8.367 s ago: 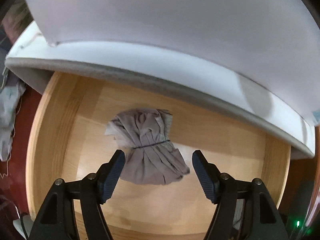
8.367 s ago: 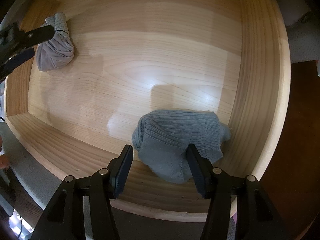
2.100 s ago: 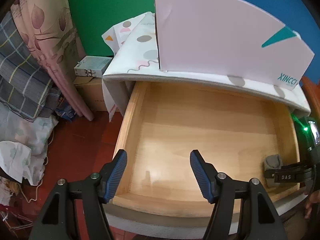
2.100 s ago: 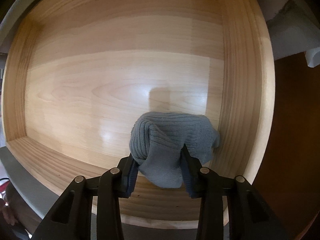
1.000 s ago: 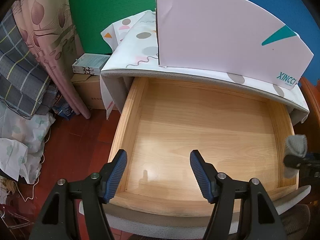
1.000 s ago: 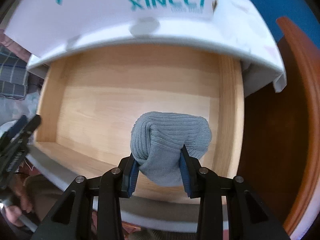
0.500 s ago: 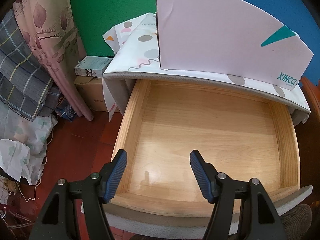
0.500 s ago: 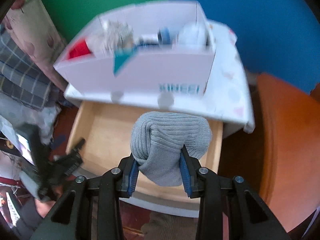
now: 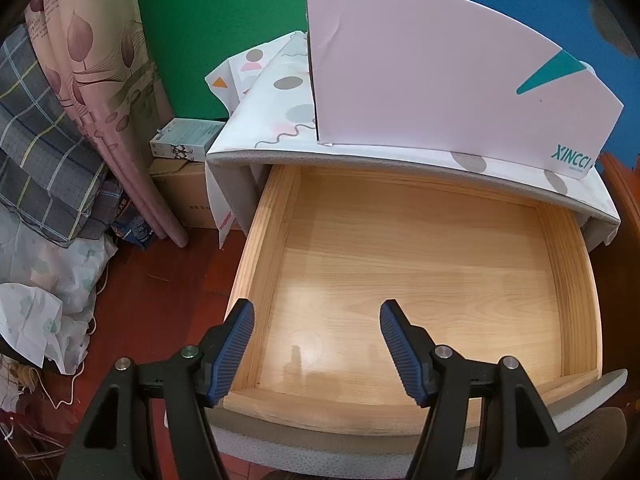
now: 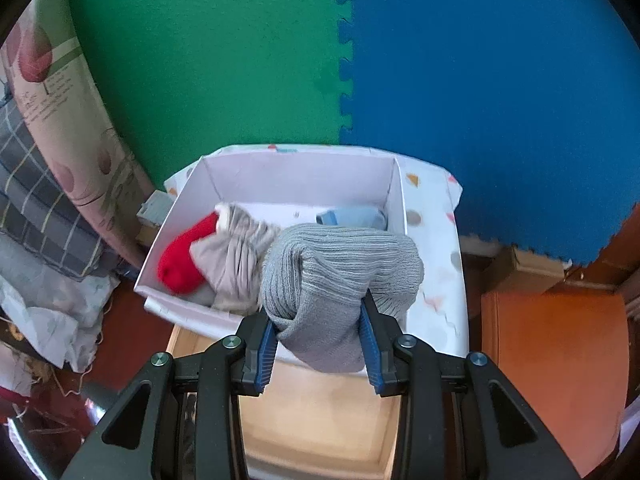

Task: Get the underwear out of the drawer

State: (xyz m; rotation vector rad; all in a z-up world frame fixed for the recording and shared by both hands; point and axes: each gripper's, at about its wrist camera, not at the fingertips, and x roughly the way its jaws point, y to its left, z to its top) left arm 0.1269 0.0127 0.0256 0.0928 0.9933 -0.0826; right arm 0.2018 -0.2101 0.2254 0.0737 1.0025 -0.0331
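Note:
The wooden drawer [image 9: 416, 264] stands pulled out, and nothing lies inside it in the left wrist view. My left gripper [image 9: 316, 344] is open and empty above the drawer's front left corner. My right gripper [image 10: 318, 326] is shut on a rolled grey ribbed underwear [image 10: 340, 276] and holds it high, in front of the white box [image 10: 280, 176] on the cabinet top. The box holds a red piece [image 10: 180, 264], a beige-grey piece [image 10: 236, 256] and a light blue piece [image 10: 352, 216]. The drawer [image 10: 316, 420] shows below the right gripper.
The white box [image 9: 460, 92] stands on a patterned cloth [image 9: 276, 100] over the cabinet. Curtains and plaid fabric [image 9: 52, 112] hang at the left, with cardboard boxes [image 9: 188, 160] on the red floor. An orange wooden piece [image 10: 556, 372] is at the right.
My right gripper has lifted the grey underwear out of the drawer and up towards the white box. The left gripper has stayed open and nearly still.

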